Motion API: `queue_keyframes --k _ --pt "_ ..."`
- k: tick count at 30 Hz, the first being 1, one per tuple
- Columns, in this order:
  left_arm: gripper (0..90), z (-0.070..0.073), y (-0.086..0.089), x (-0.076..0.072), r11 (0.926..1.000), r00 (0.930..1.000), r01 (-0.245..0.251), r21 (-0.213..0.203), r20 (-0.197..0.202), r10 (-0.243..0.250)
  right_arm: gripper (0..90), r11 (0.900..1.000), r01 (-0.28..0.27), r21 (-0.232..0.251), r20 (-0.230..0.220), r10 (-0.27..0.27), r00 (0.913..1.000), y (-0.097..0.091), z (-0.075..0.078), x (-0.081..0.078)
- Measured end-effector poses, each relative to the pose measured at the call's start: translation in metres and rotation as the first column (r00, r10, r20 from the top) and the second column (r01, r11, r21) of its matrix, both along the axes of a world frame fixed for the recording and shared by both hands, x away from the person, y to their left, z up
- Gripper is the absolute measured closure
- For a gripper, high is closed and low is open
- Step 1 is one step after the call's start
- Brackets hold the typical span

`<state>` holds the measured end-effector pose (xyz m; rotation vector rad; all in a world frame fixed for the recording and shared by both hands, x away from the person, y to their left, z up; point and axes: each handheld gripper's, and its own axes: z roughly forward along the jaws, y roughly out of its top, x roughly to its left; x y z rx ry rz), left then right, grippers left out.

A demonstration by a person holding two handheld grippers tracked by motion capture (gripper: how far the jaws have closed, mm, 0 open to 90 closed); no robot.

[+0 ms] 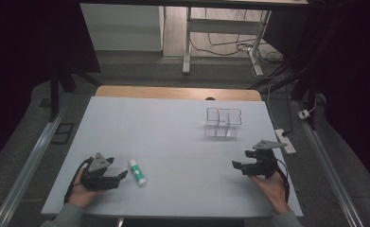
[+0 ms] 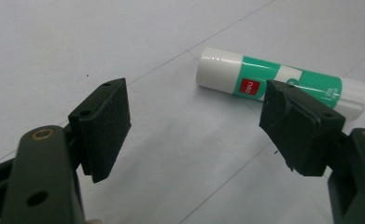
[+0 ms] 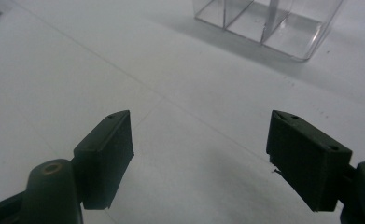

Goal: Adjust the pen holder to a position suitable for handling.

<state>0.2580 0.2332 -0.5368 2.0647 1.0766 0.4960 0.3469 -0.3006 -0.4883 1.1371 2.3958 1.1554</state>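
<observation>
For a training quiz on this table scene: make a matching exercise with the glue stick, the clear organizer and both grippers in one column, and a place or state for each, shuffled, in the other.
Things:
1. glue stick
2. clear organizer
3. left gripper
4. right gripper

Places or states:
A. upright, on the far right part of the white sheet
B. open, beside the glue stick, jaws empty
C. lying flat on the white sheet, near left
D. open, near right, on the near side of the organizer

Pairs: 1-C, 2-A, 3-B, 4-D
</observation>
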Motion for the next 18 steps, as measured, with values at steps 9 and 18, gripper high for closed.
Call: queue_keyframes --k 9,18 --pt "24.4 0.000 0.000 0.000 1.0000 1.0000 0.001 0.000 0.001 -0.001 23.4 0.9993 0.037 0.006 0.009 -0.037 0.9993 -0.005 0.007 0.012" --pt "24.4 0.000 0.000 0.001 1.0000 1.0000 0.001 0.002 -0.002 -0.001 26.8 0.9966 0.081 0.011 0.023 -0.082 0.9964 -0.011 0.008 0.021"
